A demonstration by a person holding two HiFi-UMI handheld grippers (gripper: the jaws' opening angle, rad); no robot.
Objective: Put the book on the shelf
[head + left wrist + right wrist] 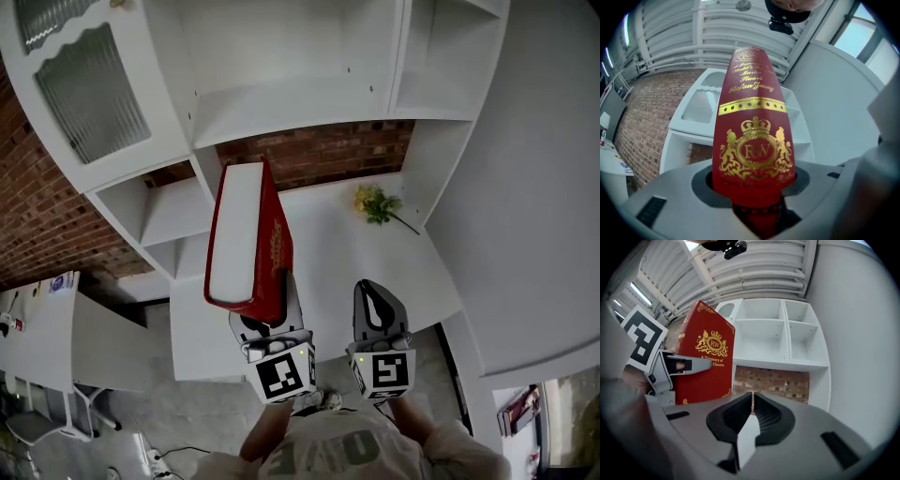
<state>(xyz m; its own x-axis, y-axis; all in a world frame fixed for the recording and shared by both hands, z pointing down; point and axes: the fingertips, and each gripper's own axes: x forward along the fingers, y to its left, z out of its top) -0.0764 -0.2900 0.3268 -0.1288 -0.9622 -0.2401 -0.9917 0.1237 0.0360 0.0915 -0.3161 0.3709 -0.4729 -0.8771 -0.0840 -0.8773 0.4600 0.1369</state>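
Above the desk (330,262), grips the book (246,239) upright by its lower end in the left gripper (272,298), jaws wide apart and pressed on its covers. Holds it near of the shelf (281,111), outside its compartments. Carries the right gripper (378,305) just to the right, jaws together on nothing. Far right on desk: flowers (375,204).
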